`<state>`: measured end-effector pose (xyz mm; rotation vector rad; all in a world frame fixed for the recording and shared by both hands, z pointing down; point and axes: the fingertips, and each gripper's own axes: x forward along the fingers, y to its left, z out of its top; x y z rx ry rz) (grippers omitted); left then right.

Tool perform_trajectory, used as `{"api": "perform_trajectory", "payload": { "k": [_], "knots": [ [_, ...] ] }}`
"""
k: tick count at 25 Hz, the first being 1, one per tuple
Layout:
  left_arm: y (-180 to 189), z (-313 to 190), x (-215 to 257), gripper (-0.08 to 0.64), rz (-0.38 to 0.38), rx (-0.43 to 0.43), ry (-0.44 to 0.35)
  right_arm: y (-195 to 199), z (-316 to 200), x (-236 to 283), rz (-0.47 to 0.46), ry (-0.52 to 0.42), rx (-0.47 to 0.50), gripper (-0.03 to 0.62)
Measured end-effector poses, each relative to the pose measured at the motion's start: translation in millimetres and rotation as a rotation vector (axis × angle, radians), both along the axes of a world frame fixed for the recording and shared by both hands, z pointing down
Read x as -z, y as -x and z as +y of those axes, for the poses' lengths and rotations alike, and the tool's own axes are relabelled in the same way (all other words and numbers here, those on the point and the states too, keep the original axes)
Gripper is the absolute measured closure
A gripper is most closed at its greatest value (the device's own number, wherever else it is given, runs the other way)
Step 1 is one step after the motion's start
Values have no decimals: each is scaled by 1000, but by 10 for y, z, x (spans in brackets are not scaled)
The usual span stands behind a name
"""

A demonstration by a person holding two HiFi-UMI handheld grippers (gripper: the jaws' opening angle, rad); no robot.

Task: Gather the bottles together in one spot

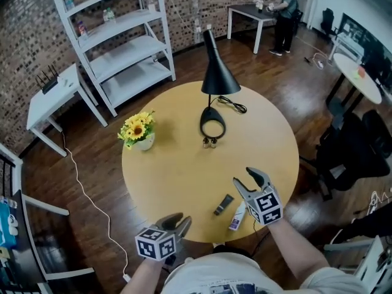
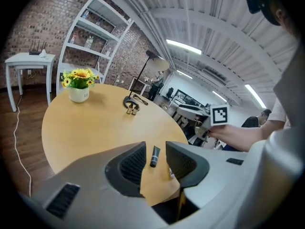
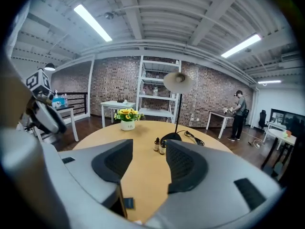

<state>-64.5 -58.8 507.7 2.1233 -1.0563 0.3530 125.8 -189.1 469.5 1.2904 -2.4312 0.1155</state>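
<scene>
Two small brown dropper bottles (image 1: 209,142) stand side by side next to the black lamp base (image 1: 212,127) on the round wooden table (image 1: 177,170). A black tube (image 1: 223,204) and a white bottle with a purple label (image 1: 237,216) lie near the front edge. My right gripper (image 1: 242,176) hovers just above and right of them, open and with nothing between its jaws. In the right gripper view the brown bottles (image 3: 159,145) show far off between the jaws. My left gripper (image 1: 184,218) is at the front edge, open and empty. The black tube (image 2: 155,156) lies beyond its jaws.
A black desk lamp (image 1: 214,81) with a cord (image 1: 233,105) stands at the table's far side. A pot of yellow flowers (image 1: 139,131) sits at the left. White shelves (image 1: 122,48) stand beyond the table. A person (image 1: 285,17) stands at a far table, and dark chairs (image 1: 349,152) are at the right.
</scene>
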Motion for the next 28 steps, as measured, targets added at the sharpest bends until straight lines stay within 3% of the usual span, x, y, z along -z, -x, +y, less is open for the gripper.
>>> {"api": "perform_trajectory", "payload": {
  "k": [6,16,21,28],
  "knots": [
    [118,334,162,426,2,-85,-71,52,1211,370,-36,-25,-84,348],
    [304,1298,182,426,8,-170,-91,245,2999,169,-92,88,-211,348],
    [399,1654,132,426,1,-201,-59,406,3336,136,-93,127,-217,348],
    [390,1820,5,426,-52,-232,-48,471,3334,92,-104,125,-195,348]
  ]
}}
